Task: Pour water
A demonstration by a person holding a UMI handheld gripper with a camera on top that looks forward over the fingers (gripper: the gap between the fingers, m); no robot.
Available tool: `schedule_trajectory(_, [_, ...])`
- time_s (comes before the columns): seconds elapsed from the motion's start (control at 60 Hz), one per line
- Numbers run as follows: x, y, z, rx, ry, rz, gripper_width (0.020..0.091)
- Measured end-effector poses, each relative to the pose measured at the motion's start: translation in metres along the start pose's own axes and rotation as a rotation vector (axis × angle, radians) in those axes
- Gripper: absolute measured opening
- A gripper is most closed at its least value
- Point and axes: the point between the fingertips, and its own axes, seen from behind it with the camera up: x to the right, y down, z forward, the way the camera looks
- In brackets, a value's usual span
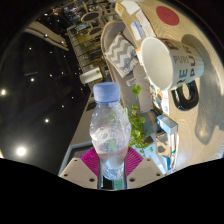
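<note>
At the bottom centre of the frame, your hand-held gripper (112, 170) is clamped on a clear plastic bottle (109, 130) with a pale blue cap, its pink pads (92, 160) pressed to either side. To the upper right a white mug (168, 64) shows tilted, with greenery (136, 120) just right of the bottle.

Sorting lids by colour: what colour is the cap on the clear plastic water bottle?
Light blue cap, seen in the gripper view.
</note>
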Motion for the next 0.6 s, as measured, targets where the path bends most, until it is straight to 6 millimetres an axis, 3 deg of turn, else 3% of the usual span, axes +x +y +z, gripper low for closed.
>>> schedule_trajectory(0.083, [0.010, -0.019, -0.004, 0.004, -0.009, 0.152, 0.0276])
schedule_trajectory(0.167, [0.022, -0.023, 0.007, 0.005, -0.012, 0.257, 0.0279])
schedule_trajectory(0.217, [0.026, -0.027, 0.008, 0.007, -0.006, 0.266, 0.0278])
schedule_trajectory(0.233, [0.021, -0.028, -0.002, -0.001, -0.010, 0.273, 0.0278])
schedule_trajectory(0.267, [0.025, -0.028, 0.007, 0.004, 0.003, 0.256, 0.0277])
schedule_trajectory(0.367, [0.021, -0.029, 0.006, -0.009, 0.006, 0.247, 0.0277])
schedule_trajectory(0.483, [0.016, -0.024, 0.004, -0.038, 0.059, 0.124, 0.0277])
schedule_trajectory(0.6, [-0.004, -0.018, -0.003, -0.098, 0.114, -0.146, 0.0276])
